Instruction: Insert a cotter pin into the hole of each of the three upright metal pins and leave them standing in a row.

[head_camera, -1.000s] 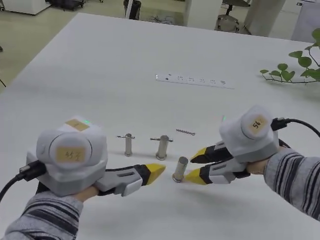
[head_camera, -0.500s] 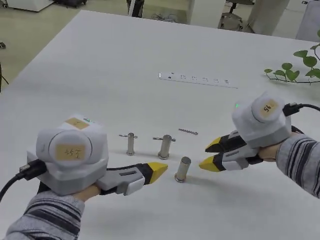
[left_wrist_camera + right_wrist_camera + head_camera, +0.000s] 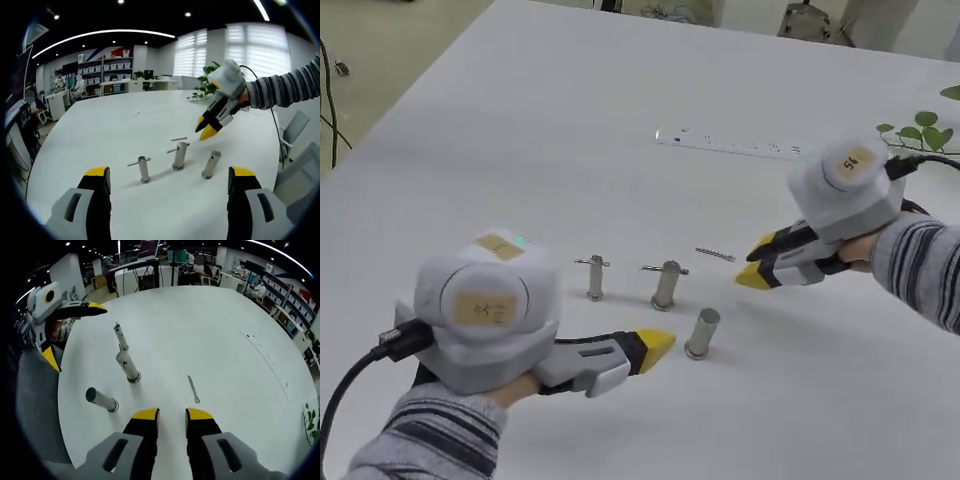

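Three metal pins stand in a row. The left pin (image 3: 595, 278) and middle pin (image 3: 665, 285) each carry a cotter pin through the top. The right pin (image 3: 702, 333) stands tilted with a bare top. A loose cotter pin (image 3: 715, 254) lies flat beyond them. My right gripper (image 3: 755, 267) hovers just right of that cotter pin (image 3: 193, 389), open by a narrow gap and holding nothing. My left gripper (image 3: 650, 350) is low, left of the bare pin (image 3: 211, 164), open wide and holding nothing.
A white power strip (image 3: 730, 146) lies farther back on the white table (image 3: 520, 150). A green plant (image 3: 920, 130) reaches in at the far right edge. Office shelves and desks stand beyond the table.
My right gripper has pulled away from the bare pin, moving back and right toward the loose cotter pin, and its jaws have narrowed. The left gripper has stayed put.
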Tool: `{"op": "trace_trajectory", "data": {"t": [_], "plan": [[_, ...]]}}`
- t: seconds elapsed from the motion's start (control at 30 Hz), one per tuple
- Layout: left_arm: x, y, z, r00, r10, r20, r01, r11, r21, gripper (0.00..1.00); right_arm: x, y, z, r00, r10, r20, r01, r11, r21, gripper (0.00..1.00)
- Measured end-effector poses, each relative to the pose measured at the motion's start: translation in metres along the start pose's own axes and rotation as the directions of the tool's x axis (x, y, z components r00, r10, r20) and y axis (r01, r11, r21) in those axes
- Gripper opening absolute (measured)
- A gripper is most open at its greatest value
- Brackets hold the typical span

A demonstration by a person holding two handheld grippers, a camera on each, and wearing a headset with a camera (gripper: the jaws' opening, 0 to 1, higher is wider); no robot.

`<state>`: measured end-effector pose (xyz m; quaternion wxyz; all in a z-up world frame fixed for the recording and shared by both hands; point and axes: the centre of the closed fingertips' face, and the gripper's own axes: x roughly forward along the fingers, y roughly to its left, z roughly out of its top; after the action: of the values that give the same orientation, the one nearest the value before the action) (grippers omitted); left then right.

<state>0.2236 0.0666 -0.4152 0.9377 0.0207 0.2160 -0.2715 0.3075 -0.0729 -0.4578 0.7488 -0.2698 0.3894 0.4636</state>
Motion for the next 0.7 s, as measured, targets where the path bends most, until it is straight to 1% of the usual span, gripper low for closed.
{"op": "trace_trajectory", "data": {"t": [0.2, 0.27, 0.33, 0.4, 0.43, 0.47, 0.6, 0.7], "plan": [[0.001, 0.0, -0.002, 1.0, -0.001, -0.008, 0.001, 1.0, -0.007, 0.96, 0.013, -0.019, 0.004, 0.9996, -0.008, -0.027, 0.008, 1.0, -0.005, 0.14], [0.001, 0.0, -0.003, 0.9999, -0.004, -0.016, 0.003, 1.0, -0.008, 0.95, 0.02, -0.031, 0.006, 0.9994, -0.001, -0.036, 0.001, 1.0, -0.002, 0.13], [0.001, 0.001, -0.005, 0.9997, -0.004, -0.023, 0.004, 1.0, -0.007, 0.94, 0.023, -0.032, 0.005, 0.9991, 0.006, -0.043, -0.006, 1.0, 0.004, 0.13], [0.0, 0.002, -0.003, 0.9999, -0.001, -0.015, 0.001, 1.0, -0.011, 0.94, 0.028, -0.032, 0.004, 0.9986, 0.014, -0.052, -0.013, 1.0, 0.012, 0.13], [-0.001, 0.003, -0.003, 0.9999, -0.001, -0.01, 0.001, 1.0, -0.019, 0.94, 0.035, -0.039, 0.003, 0.9983, 0.015, -0.056, -0.015, 1.0, 0.009, 0.13], [0.0, 0.003, -0.003, 0.9999, -0.002, -0.011, 0.002, 1.0, -0.024, 0.94, 0.038, -0.041, 0.003, 0.9982, 0.016, -0.058, -0.015, 1.0, 0.006, 0.13], [0.0, 0.004, -0.005, 0.9998, 0.0, -0.021, 0.0, 1.0, -0.028, 0.94, 0.042, -0.041, 0.003, 0.9974, 0.022, -0.069, -0.021, 1.0, 0.005, 0.11], [0.0, 0.004, -0.005, 0.9998, -0.003, -0.017, 0.003, 0.999, -0.032, 0.94, 0.044, -0.041, 0.001, 0.9964, 0.021, -0.081, -0.021, 1.0, 0.009, 0.08]]}}
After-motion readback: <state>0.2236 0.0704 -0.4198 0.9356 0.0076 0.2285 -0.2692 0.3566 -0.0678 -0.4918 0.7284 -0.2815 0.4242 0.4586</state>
